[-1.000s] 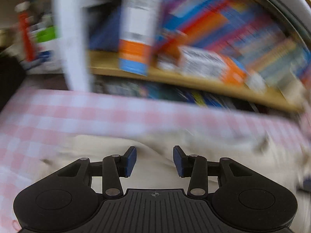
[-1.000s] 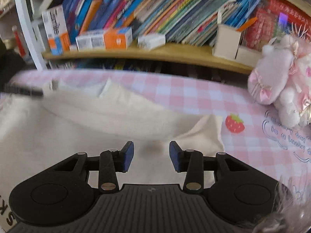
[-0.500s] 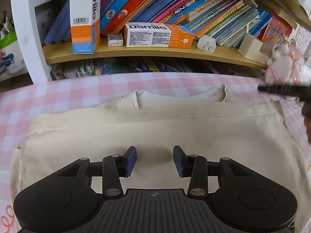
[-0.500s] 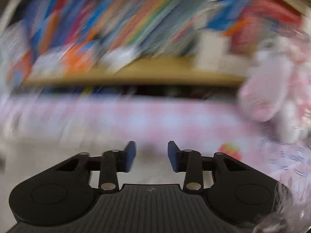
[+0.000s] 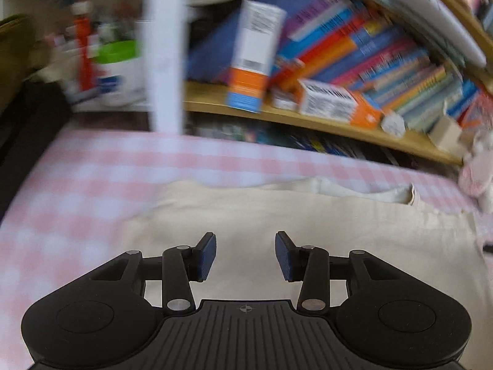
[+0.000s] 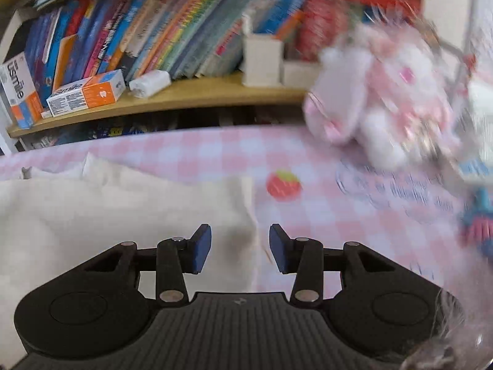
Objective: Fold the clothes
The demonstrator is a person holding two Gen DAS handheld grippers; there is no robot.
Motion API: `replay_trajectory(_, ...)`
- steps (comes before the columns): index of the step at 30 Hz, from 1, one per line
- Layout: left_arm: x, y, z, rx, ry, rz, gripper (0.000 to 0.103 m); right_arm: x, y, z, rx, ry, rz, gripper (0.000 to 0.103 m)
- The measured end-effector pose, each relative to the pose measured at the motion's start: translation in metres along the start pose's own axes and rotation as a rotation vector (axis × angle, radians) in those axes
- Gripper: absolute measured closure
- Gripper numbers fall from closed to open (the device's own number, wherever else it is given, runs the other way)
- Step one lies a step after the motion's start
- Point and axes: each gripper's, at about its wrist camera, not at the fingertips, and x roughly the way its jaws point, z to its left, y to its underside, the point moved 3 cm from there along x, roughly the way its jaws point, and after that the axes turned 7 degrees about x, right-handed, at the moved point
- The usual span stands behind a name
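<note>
**Both grippers empty over a cream garment**

Left gripper (image 5: 245,254) hangs with its blue pads spread and nothing between them, above the near-left part of a cream garment (image 5: 308,225) that lies on the pink-checked tablecloth (image 5: 77,191). The right gripper (image 6: 240,248) is likewise spread and empty, and its gap straddles the garment's right side edge (image 6: 251,203), where the cloth gives way to bare tablecloth beside a printed strawberry (image 6: 283,185).

The garment lies flat in the middle of the table, reaching toward the near edge. Its far edge shows a second layer peeping out along a straight line, with a neck or cuff opening (image 5: 411,195) toward the far right. So at least one layer lies over another; how many folds that amounts to cannot be told, and both views are smeared with motion.

It looks like light woven or knit cotton: soft, limp, without stiffness, not fragile, and likely to sag or drag rather than hold shape. A pinch in the middle would only raise a tent. Corners and hemmed side edges are the better hold, taken with both grippers at matching points so the edge lifts level. The right side edge, already between the right gripper's pads, seems the handiest place.

A pink plush toy (image 6: 379,101) sits at the far right corner, near the shelf of books (image 6: 154,30).
</note>
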Motion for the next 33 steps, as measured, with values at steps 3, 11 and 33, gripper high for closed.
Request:
replay_trajectory(3, -0.028, 0.024, 0.018, -0.061, -0.026, 0.007, 0.053, -0.019, 0.014, -0.016, 0.055, -0.028, 0.037, 0.062)
replay_trajectory(11, -0.07, 0.091, 0.046, -0.208, -0.094, 0.068, 0.052, -0.051, 0.056, -0.034, 0.25, -0.093, 0.139, 0.06)
replay_trajectory(33, -0.079, 0.118, 0.068, -0.379, -0.068, 0.076, 0.048, -0.075, 0.088, -0.031, 0.232, -0.12, 0.186, 0.073)
